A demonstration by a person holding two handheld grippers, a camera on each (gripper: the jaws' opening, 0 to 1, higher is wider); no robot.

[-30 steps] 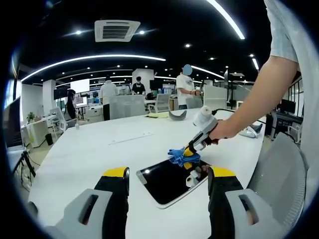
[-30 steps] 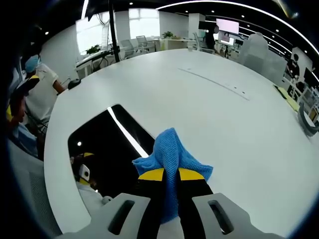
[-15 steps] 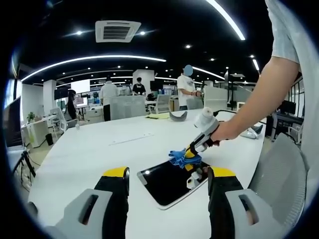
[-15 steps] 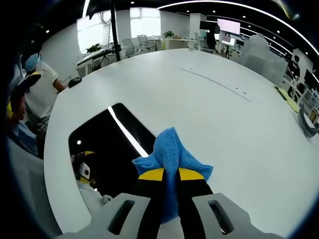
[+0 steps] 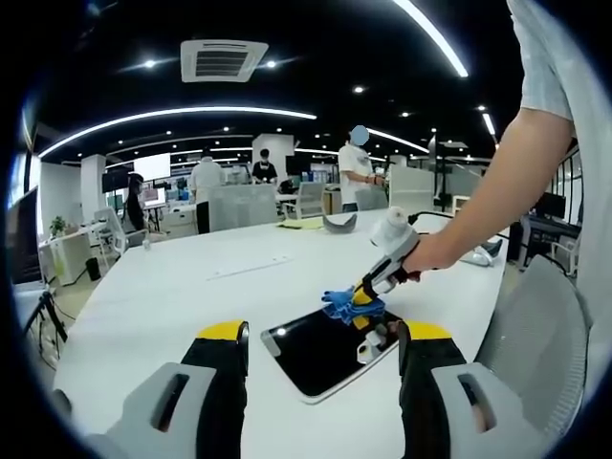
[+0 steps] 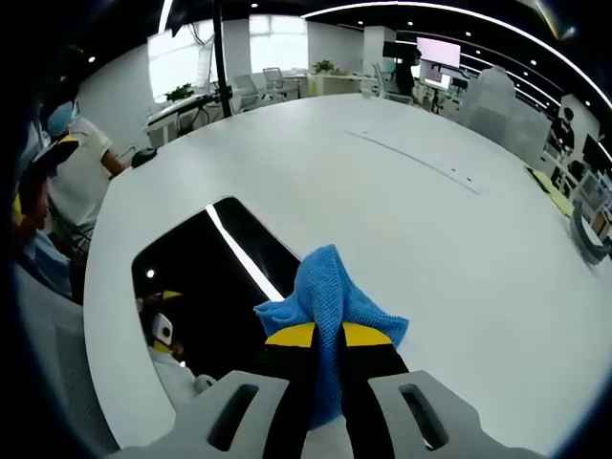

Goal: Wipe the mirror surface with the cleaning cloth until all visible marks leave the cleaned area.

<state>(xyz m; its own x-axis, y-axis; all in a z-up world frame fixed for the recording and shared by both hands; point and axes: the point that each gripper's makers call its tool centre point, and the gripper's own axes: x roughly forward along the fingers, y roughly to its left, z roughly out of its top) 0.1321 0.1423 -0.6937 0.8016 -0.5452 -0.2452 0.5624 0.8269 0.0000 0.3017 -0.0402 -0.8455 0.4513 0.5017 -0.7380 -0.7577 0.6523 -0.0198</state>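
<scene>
Since a second ago almost nothing differs: both views sit within a hair of where they were, and the cloth's contact point on the mirror looks the same. Nearest in the right gripper view, the right gripper [image 6: 326, 334] has its yellow-tipped jaws pinched nearly together on the blue cleaning cloth [image 6: 330, 292], whose bunched folds spill out ahead of the tips onto the near edge of the mirror [image 6: 206, 277]. The mirror is a dark, rounded-corner slab lying flat on the white tabletop [image 6: 402, 201], reflecting a bright ceiling strip and part of the gripper itself (no mark on the glass can be made out at this size). In the left gripper view, the left gripper [image 5: 321, 337] rises from the bottom with its jaws spread wide and holding nothing, well short of the mirror [image 5: 316, 354]. Beyond them the right gripper [image 5: 368, 290] presses the cleaning cloth [image 5: 342, 302] to the mirror's far corner, held by the person's hand [image 5: 428, 253] reaching in from the right. Farther back on the tabletop [image 5: 172, 287] lies a curved grey object [image 5: 340, 222], and beyond it people stand among office desks. No brand, label or writing is readable.
</scene>
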